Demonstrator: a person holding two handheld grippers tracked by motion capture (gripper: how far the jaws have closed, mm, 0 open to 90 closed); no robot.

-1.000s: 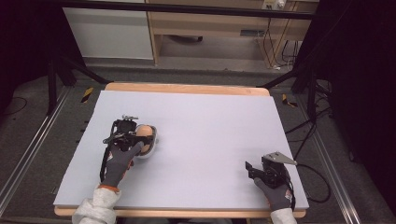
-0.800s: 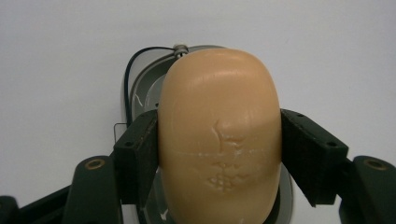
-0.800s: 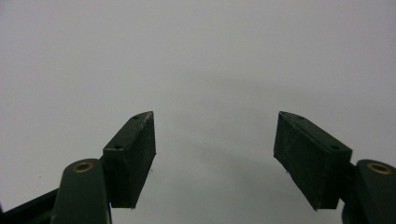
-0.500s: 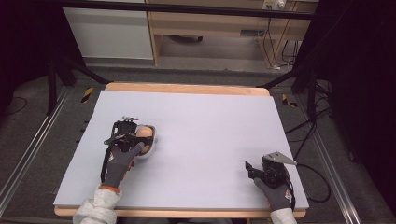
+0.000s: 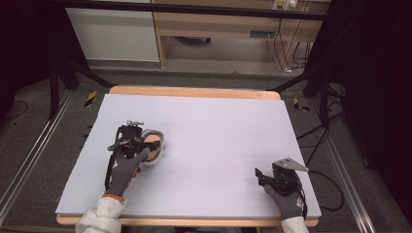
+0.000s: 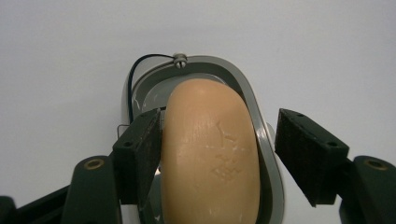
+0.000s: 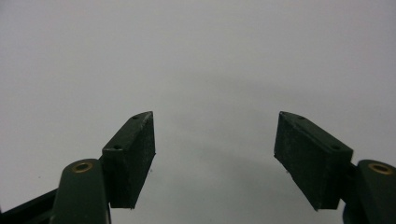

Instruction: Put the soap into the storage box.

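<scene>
Left gripper (image 6: 218, 140) sits over a bar of soap (image 6: 210, 158) that lies in a grey soap dish (image 6: 243, 86). Its jaws have just been opening: the soap is between them, the left pad is at the soap's side, and the right pad stands apart from the soap with a visible gap, outside the dish rim. The soap is therefore not pinched. The soap is tan and oblong, with a faint stamped mark on its top face, and it runs lengthwise along the dish. A thin dark wire and a small screw show at the far end of the dish rim.

From the high view, the left gripper (image 5: 130, 141) is on the left part of the table (image 5: 218, 121), held by a gloved hand (image 5: 124, 170) that comes in from the bottom edge. The soap (image 5: 153, 145) and dish (image 5: 163, 141) lie just beside it, on the pale table cover.

Right gripper (image 7: 215, 140) has its jaws spread wide with nothing between them; beneath it is the plain cover. From the high view, the right gripper (image 5: 272, 177) rests near the table's front right corner, well apart from the soap dish, in the other gloved hand (image 5: 289, 201).
</scene>
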